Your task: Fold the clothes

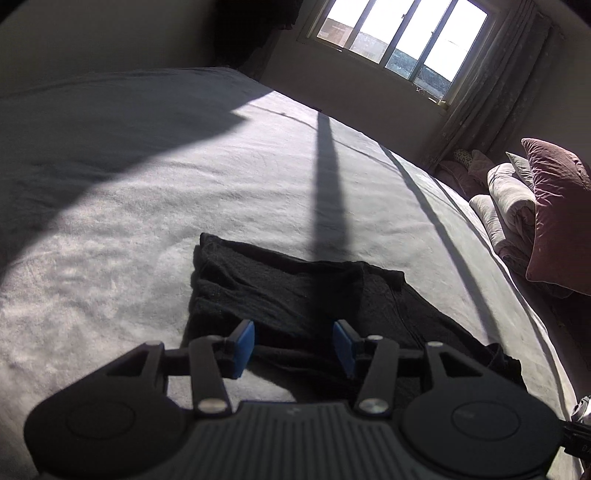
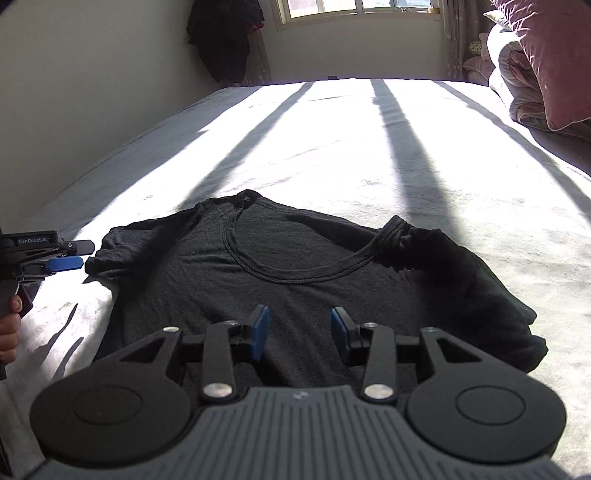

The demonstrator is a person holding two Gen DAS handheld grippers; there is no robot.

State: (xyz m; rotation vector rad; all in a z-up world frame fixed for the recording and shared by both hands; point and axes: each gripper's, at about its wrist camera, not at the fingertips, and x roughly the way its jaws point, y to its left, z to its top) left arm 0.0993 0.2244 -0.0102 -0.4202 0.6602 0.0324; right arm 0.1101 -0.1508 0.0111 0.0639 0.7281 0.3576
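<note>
A black T-shirt lies flat on the white bedsheet, neckline facing up and its right sleeve bunched. My right gripper hovers over the shirt's body, jaws open, nothing between the blue pads. In the left wrist view the same T-shirt lies below my left gripper, which is open and empty above the fabric's near edge. The left gripper also shows in the right wrist view, beside the shirt's left sleeve, with a hand on its handle.
A rolled duvet and a maroon pillow are piled at the bed's right end. Dark clothes hang in the far corner by the window. Window-bar shadows cross the bedsheet.
</note>
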